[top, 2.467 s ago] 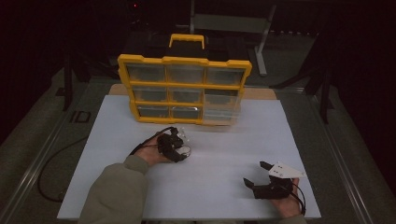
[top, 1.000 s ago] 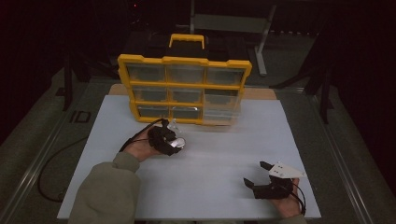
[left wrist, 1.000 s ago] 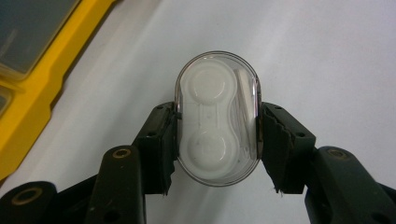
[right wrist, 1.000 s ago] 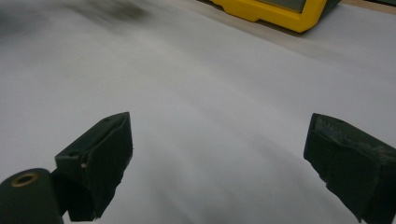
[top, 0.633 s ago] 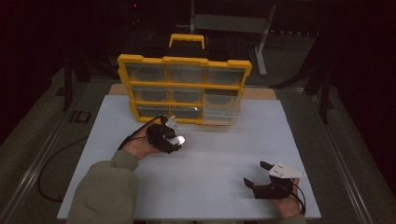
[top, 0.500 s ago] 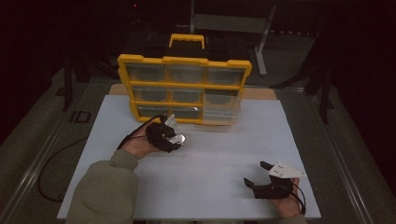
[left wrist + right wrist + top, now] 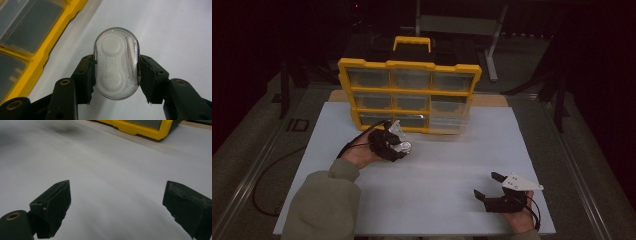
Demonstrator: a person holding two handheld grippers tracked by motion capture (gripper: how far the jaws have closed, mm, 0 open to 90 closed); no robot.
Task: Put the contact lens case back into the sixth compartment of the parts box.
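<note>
White table (image 7: 175,30), case (image 7: 116,63) between fingers (image 7: 86,75)

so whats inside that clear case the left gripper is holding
Through the clear case, a white insert with two round wells and a thin white stick beside them. Whether the wells hold anything can't be seen; the left gripper covers its sides.

A white table (image 7: 432,170) bears a yellow compartment organizer (image 7: 409,95) standing at its far edge.

Dark room; white table (image 7: 452,165) on grey floor (image 7: 257,150).
</note>
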